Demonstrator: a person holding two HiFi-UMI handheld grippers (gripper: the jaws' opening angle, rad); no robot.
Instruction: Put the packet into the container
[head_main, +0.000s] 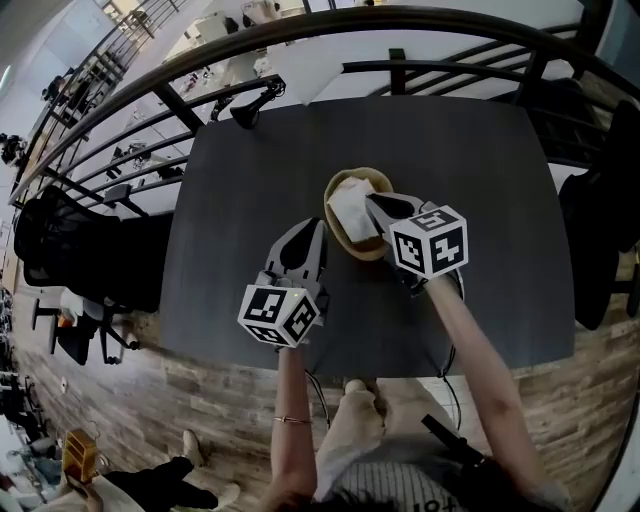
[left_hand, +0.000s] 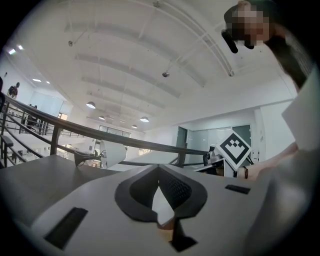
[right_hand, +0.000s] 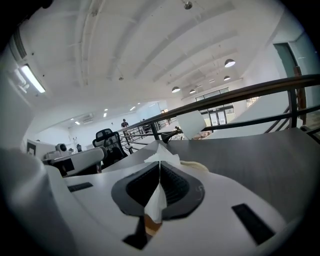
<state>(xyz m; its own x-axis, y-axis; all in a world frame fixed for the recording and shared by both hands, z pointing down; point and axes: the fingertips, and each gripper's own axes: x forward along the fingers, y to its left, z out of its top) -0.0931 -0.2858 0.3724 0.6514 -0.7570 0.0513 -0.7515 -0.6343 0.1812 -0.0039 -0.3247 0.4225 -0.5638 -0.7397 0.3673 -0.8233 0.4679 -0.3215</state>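
A tan, bowl-like container (head_main: 362, 251) sits near the middle of the dark table (head_main: 480, 200). A white packet (head_main: 349, 206) lies over its opening, and my right gripper (head_main: 373, 204) is shut on the packet's near edge. In the right gripper view the packet (right_hand: 163, 156) sticks out past the closed jaws, with the container's rim (right_hand: 196, 165) just behind. My left gripper (head_main: 318, 230) hovers just left of the container. Its jaws meet at the tips (left_hand: 159, 172) and nothing shows beyond them. The right gripper's marker cube (left_hand: 234, 148) shows at the right of the left gripper view.
A black desk lamp (head_main: 248, 108) stands at the table's far left corner. A curved black railing (head_main: 300, 30) runs behind the table. Black office chairs (head_main: 60, 245) stand to the left. The table's near edge (head_main: 380, 368) is close to the person's legs.
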